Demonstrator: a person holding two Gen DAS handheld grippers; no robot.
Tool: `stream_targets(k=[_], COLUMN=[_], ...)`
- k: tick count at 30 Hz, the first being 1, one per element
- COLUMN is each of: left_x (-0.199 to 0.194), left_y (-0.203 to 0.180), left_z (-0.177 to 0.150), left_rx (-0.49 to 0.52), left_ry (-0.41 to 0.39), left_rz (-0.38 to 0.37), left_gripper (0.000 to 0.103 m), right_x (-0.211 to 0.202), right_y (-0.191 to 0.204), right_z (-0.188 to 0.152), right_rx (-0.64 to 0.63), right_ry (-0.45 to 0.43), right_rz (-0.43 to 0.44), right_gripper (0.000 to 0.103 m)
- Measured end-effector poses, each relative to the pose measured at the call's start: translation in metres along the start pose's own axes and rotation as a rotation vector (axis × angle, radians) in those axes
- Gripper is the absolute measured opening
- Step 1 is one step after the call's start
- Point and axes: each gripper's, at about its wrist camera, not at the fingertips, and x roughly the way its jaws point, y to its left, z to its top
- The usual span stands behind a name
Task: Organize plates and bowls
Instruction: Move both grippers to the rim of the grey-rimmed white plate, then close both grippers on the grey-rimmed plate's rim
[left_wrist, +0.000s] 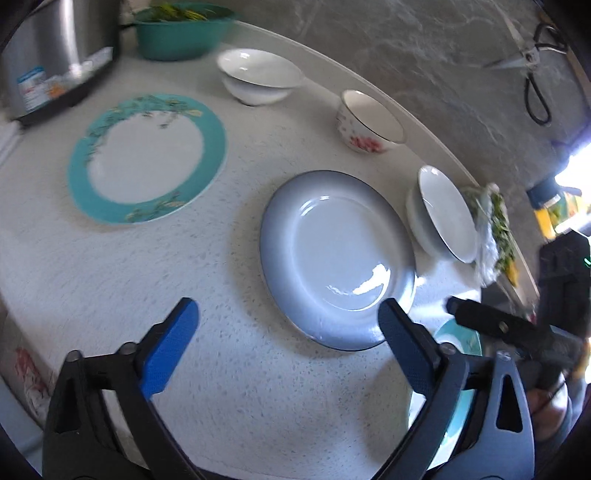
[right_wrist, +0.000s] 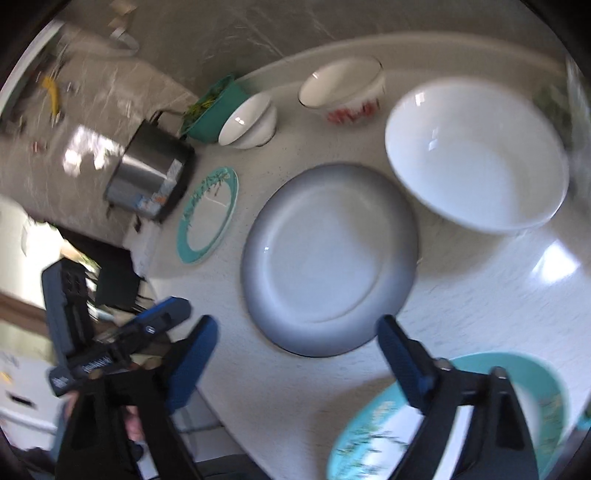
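From my left tool (left_wrist: 286, 339), the grey plate (left_wrist: 336, 258) lies flat on the counter (left_wrist: 229, 387) just ahead, pale in the middle, darker at the rim. Its near edge sits beside my right-hand finger. Farther left is a teal-rimmed plate (left_wrist: 147, 158); beyond are two white bowls (left_wrist: 258, 75) (left_wrist: 443, 214) and a flowered bowl (left_wrist: 365, 122). This tool stands spread wide, holding nothing.

From my right tool (right_wrist: 295, 354), the same grey plate (right_wrist: 328, 258) lies straight ahead between the finger lines. A big white bowl (right_wrist: 476, 155) sits ahead right, and a second teal plate (right_wrist: 373, 435) lies under my right-hand finger. This tool is spread too, gripping nothing.
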Motion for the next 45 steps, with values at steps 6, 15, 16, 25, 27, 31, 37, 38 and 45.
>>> stream_targets(k=[6,15,16,25,27,31,37,38,45], left_x=[0.034,0.052,0.054,0.087,0.093,0.101,0.118,0.118,0.121], left_y=[0.007,0.024,0.025,0.026,0.026,0.025,0.018,0.019,0.016], left_z=[0.018,0.042,0.045,0.072,0.078,0.084,0.085,0.085,0.093], left_rx=[0.115,0.082,0.081,0.121,0.129,0.136,0.154,0.158,0.170], left_ry=[0.106,0.097,0.092,0.175,0.183,0.212,0.266,0.267,0.275], left_rz=[-0.131,-0.113,-0.123,-0.172,-0.172,-0.195,-0.189,-0.188,-0.193], left_gripper=[0.057,0.055,0.055,0.046,0.046,0.046,0.046,0.046,0.048], right_x=[0.010,0.008,0.008,0.018,0.018,0.017,0.017,0.016,0.020], right_y=[-0.024,-0.065,-0.071,-0.100,-0.103,-0.111,-0.118,-0.119,-0.122], right_z=[0.006,0.019,0.020,0.022,0.022,0.021,0.019,0.020,0.019], right_rx=[0.166,0.254,0.262,0.320,0.333,0.353,0.369,0.380,0.366], right_ry=[-0.045,-0.076,-0.077,-0.061,-0.066,-0.069,-0.063,-0.064,-0.029], right_rz=[0.020,0.069,0.083,0.126,0.130,0.130,0.086,0.078,0.102], right_gripper=[0.071,0.058,0.057,0.053,0.052,0.052,0.050,0.048,0.041])
